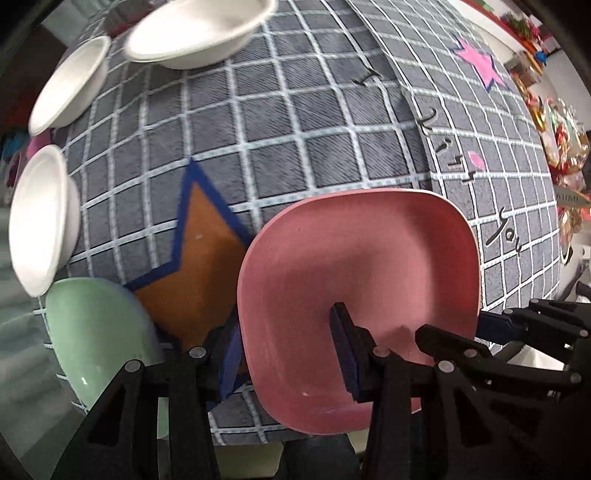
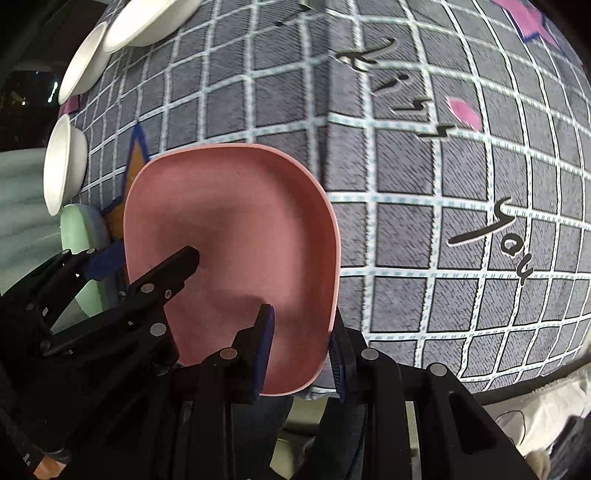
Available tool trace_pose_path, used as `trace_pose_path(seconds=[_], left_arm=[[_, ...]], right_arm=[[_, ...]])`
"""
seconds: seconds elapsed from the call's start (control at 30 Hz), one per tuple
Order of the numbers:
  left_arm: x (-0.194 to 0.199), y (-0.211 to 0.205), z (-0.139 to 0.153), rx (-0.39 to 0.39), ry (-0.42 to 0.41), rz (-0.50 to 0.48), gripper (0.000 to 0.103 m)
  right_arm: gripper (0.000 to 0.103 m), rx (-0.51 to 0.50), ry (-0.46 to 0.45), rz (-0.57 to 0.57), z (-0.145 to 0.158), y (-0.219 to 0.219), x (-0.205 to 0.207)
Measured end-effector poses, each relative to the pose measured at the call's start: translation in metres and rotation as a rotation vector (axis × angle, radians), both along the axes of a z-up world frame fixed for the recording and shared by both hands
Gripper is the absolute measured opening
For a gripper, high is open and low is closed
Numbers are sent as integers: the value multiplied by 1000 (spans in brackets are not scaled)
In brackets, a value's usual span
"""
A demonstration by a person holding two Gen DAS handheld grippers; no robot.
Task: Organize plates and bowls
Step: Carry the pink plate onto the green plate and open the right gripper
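A pink square plate (image 1: 358, 258) lies on the grey checked cloth near the front edge; it also shows in the right wrist view (image 2: 236, 221). My left gripper (image 1: 288, 332) straddles the plate's left rim, one finger inside the plate and one outside, jaws apart. My right gripper (image 2: 301, 343) straddles the plate's right rim, one finger inside, one outside, not closed tight. A green plate (image 1: 96, 332) lies left of the pink one (image 2: 75, 236). Three white bowls (image 1: 199, 33) (image 1: 70, 85) (image 1: 40, 218) stand along the far left.
The table cloth (image 1: 295, 129) has a fold ridge running down its middle, an orange star (image 1: 207, 269) and pink stars. Colourful clutter (image 1: 565, 147) lies beyond the right edge. The table's front edge is just under both grippers.
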State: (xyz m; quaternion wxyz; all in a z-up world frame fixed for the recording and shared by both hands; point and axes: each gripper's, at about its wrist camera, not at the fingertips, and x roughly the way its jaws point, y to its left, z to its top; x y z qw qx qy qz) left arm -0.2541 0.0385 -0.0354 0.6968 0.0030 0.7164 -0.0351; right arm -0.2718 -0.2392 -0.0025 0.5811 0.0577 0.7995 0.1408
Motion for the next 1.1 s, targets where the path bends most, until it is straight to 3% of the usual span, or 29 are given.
trace_pose_path(seconds=[0.23, 0.6, 0.77, 1.03, 1.1], left_arm=[[4, 72, 28, 2, -31, 56, 48], [-31, 185, 48, 45, -46, 163, 49], [-41, 222, 49, 73, -47, 168, 49], [-47, 331, 39, 89, -67, 141, 49], [-45, 356, 33, 121, -73, 121, 55]], right_arm=[[31, 1, -32, 37, 29, 59, -4], [31, 63, 2, 105, 41, 177, -18], [31, 105, 45, 108, 40, 227, -31], [31, 128, 84, 78, 35, 299, -47], [31, 124, 85, 68, 31, 313, -49]])
